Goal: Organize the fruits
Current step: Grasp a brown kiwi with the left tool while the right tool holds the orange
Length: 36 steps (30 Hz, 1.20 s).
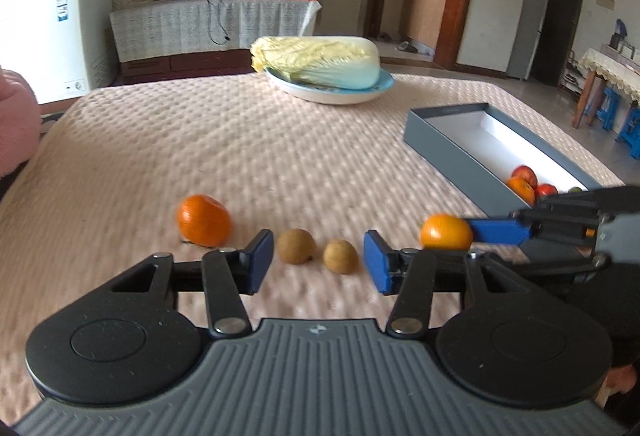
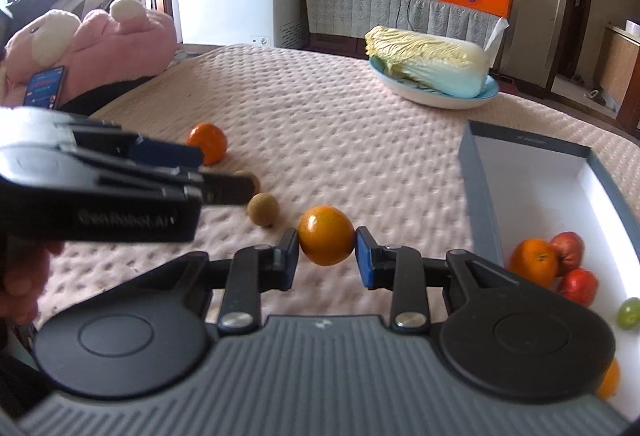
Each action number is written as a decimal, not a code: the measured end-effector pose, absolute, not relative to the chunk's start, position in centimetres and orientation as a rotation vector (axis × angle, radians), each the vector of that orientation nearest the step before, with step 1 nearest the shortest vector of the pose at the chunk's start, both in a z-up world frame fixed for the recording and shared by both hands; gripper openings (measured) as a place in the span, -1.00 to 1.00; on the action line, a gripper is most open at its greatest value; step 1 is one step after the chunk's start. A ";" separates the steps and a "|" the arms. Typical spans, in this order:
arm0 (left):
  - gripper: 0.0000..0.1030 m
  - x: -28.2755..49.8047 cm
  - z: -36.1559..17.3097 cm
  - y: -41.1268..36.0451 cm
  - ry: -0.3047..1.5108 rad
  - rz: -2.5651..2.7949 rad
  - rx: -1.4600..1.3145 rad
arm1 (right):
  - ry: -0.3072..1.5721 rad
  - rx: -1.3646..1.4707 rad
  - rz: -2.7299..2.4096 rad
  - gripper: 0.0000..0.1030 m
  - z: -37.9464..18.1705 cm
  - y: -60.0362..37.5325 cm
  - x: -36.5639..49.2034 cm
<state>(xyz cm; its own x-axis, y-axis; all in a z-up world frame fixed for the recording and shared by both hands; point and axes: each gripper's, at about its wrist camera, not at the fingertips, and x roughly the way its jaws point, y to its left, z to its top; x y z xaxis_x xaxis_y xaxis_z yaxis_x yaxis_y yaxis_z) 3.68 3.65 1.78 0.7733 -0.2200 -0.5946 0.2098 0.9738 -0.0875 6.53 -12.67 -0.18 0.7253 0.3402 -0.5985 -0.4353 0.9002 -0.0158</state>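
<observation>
Beside the grey rectangular cardboard box (image 1: pixel 448 132), on the counter, my left tool (image 1: pixel 318 262) is spread around two small brown round fruits (image 1: pixel 296 246); I should centre on one before squeezing. Nearer that box, my right tool (image 2: pixel 327 256) pinches a smooth orange tangerine (image 2: pixel 326 235), angled downward; carry it level over the box wall.

Quilted pink cover (image 1: pixel 240 140) bears plate (image 1: pixel 332 94), box (image 1: pixel 440 140), tangerine (image 1: pixel 204 221), perhaps longans (image 1: pixel 296 246).

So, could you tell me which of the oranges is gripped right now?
The orange pinched by the right gripper; another orange lies free on the tablecloth, and one sits in the box.
</observation>
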 end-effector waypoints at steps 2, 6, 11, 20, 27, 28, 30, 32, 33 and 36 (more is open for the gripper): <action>-0.05 3.7 1.5 3.2 0.654 -0.250 -0.010 | 0.621 -0.156 0.424 -0.35 0.1 -13.2 6.4; -0.17 4.0 0.7 2.6 0.678 -0.258 -0.001 | 0.613 -0.147 0.423 -0.35 0.6 -14.0 6.2; -0.29 5.0 -0.3 2.0 0.716 -0.250 -0.008 | 0.599 -0.134 0.426 -0.35 1.2 -14.8 5.8; -0.32 5.9 -0.8 1.1 0.724 -0.222 -0.012 | 0.584 -0.129 0.437 -0.35 2.0 -16.0 5.2; -0.50 6.3 -0.9 0.9 0.716 -0.181 -0.019 | 0.582 -0.119 0.439 -0.35 2.2 -16.6 4.9; -0.50 6.3 -0.9 0.9 0.715 -0.175 -0.025 | 0.581 -0.118 0.440 -0.35 2.2 -16.7 4.9; -0.50 6.3 -0.8 0.9 0.709 -0.157 -0.023 | 0.579 -0.117 0.443 -0.35 2.3 -16.8 4.8; -0.50 6.3 -0.3 0.8 0.692 -0.141 -0.023 | 0.575 -0.116 0.446 -0.35 2.4 -17.0 4.7; -0.50 6.2 -0.1 0.8 0.685 -0.133 -0.026 | 0.572 -0.115 0.446 -0.35 2.5 -17.0 4.6; -0.51 6.3 0.6 0.6 0.674 -0.116 -0.037 | 0.565 -0.110 0.445 -0.35 2.8 -17.4 4.5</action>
<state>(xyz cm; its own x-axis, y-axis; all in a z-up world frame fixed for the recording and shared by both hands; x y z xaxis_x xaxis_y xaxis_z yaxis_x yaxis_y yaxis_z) 6.35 0.62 0.60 0.7754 -0.1188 -0.6202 0.0947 0.9929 -0.0717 4.46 -17.38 2.79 0.7528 0.3770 -0.5395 -0.4364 0.8995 0.0196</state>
